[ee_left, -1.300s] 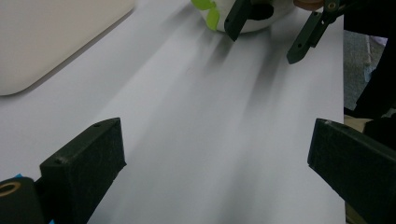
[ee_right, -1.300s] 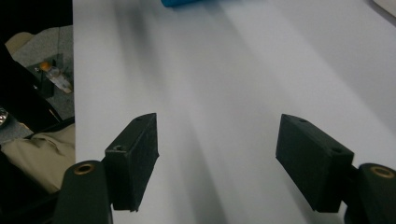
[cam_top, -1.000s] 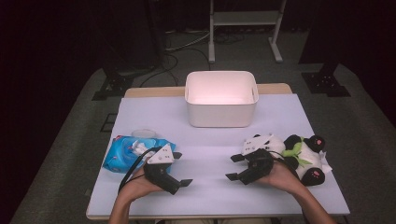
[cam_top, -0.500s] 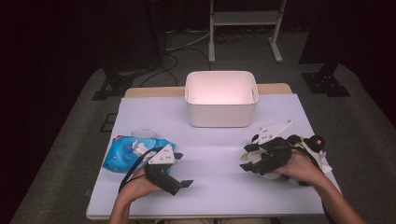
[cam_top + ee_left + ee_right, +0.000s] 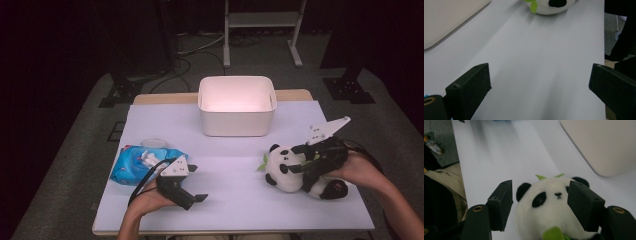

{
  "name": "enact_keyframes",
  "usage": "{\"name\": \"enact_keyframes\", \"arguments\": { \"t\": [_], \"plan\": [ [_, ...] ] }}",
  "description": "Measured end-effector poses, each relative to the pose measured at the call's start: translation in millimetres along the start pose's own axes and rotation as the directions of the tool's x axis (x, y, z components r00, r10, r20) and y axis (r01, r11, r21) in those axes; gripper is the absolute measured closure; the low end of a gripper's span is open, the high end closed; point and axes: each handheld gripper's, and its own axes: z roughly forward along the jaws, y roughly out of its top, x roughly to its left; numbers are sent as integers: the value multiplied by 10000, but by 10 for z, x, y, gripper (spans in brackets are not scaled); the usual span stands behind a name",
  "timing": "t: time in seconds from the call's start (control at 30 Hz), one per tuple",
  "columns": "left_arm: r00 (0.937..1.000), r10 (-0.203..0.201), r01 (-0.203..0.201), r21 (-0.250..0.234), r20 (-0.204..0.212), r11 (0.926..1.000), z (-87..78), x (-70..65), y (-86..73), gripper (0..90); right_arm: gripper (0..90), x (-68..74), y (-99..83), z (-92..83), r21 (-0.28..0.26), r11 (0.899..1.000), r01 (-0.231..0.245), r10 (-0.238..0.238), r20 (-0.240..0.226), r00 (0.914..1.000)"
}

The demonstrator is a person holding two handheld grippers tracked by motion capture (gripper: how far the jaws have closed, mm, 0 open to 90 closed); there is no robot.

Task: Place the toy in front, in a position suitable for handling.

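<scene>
A black-and-white panda plush [image 5: 280, 169] with a green leaf lies on the white table top [image 5: 235, 165] at the right. My right gripper [image 5: 294, 159] is over it, open, with one jaw on each side of the panda's head [image 5: 544, 205]; in the right gripper view [image 5: 540, 200] I cannot tell whether the jaws touch it. My left gripper [image 5: 196, 183] rests near the front left edge, open, with nothing between its jaws [image 5: 540, 82]. Far ahead in the left gripper view is the panda [image 5: 554, 5].
A white bin [image 5: 236, 125] stands at the back middle of the table, also seen as a bin wall [image 5: 604, 145] and a bin corner [image 5: 446, 17]. A blue wipes packet [image 5: 132, 162] and a clear round lid [image 5: 154, 143] lie at the left.
My right gripper swung right from in front of the panda to over it, and its jaws now straddle the head. The left gripper has stayed put.
</scene>
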Motion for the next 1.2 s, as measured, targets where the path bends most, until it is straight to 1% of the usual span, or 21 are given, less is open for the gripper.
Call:
{"name": "enact_keyframes", "arguments": {
  "t": [0.13, 0.23, 0.3, 0.4, 0.43, 0.53, 0.63, 0.73, 0.8, 0.83, 0.87, 0.9, 0.93, 1.03, 1.13, 1.2],
  "plan": [
    [10000, -35, 35, 29, 60, 10000, 9, -1, -3, 33, 372, -55, -86, -95, 154, 9998, -132, 129, 157, 9998],
    [10000, -40, 40, 6, 77, 10000, 5, -1, 0, 33, 395, -70, -137, -123, 431, 9990, -105, 95, 239, 9997],
    [10000, -30, 30, 8, 76, 10000, 1, 1, -1, 33, 414, -79, -179, -131, 622, 9981, -1, -15, 256, 9997],
    [10000, -76, 76, -9, 63, 10000, -1, 5, -2, 33, 465, -99, -231, -123, 744, 9972, 40, -62, 295, 9995],
    [9999, -89, 89, -1, 69, 10000, -2, 7, -4, 33, 466, -103, -241, -116, 770, 9970, 67, -92, 321, 9994],
    [9999, -110, 110, 29, 127, 9999, -1, 13, -13, 33, 498, -122, -278, -65, 941, 9954, 168, -194, 263, 9995],
    [9998, -176, 176, 16, 90, 9998, -9, 16, -15, 33, 554, -145, -304, -16, 1172, 9927, 278, -303, 196, 9993],
    [9998, -188, 188, 8, 74, 9998, -14, 23, -14, 35, 621, -177, -319, -3, 1024, 9945, 225, -234, 72, 9997],
    [9997, -215, 215, 28, 65, 9998, -10, 23, -13, 35, 695, -207, -305, -11, 1098, 9939, -53, 50, 27, 10000],
    [9998, -209, 208, 44, 58, 9998, -7, 25, -13, 36, 719, -217, -298, -17, 1151, 9933, -93, 92, 14, 10000],
    [9997, -241, 240, 62, 58, 9997, -4, 26, -13, 37, 734, -235, -291, -23, 1155, 9933, 1, 5, -55, 10000],
    [9997, -241, 240, 62, 58, 9997, -4, 26, -13, 37, 734, -235, -291, -23, 1155, 9933, 1, 5, -55, 10000],
    [9996, -265, 264, 110, 76, 9996, -2, 29, -12, 37, 743, -262, -271, -37, 1212, 9925, 147, -125, -193, 9997],
    [9996, -279, 278, 116, 92, 9995, -5, 33, -3, 37, 751, -314, -252, -69, 1077, 9936, 330, -288, -408, 9988],
    [9995, -301, 300, 208, 48, 9993, -17, 33, 11, 37, 756, -369, -228, -108, 949, 9948, 369, -307, -656, 9974],
    [9997, -253, 252, 212, 49, 9995, -34, 39, 21, 37, 758, -396, -200, -135, 773, 9961, 421, -350, -912, 9952]
  ]
}}
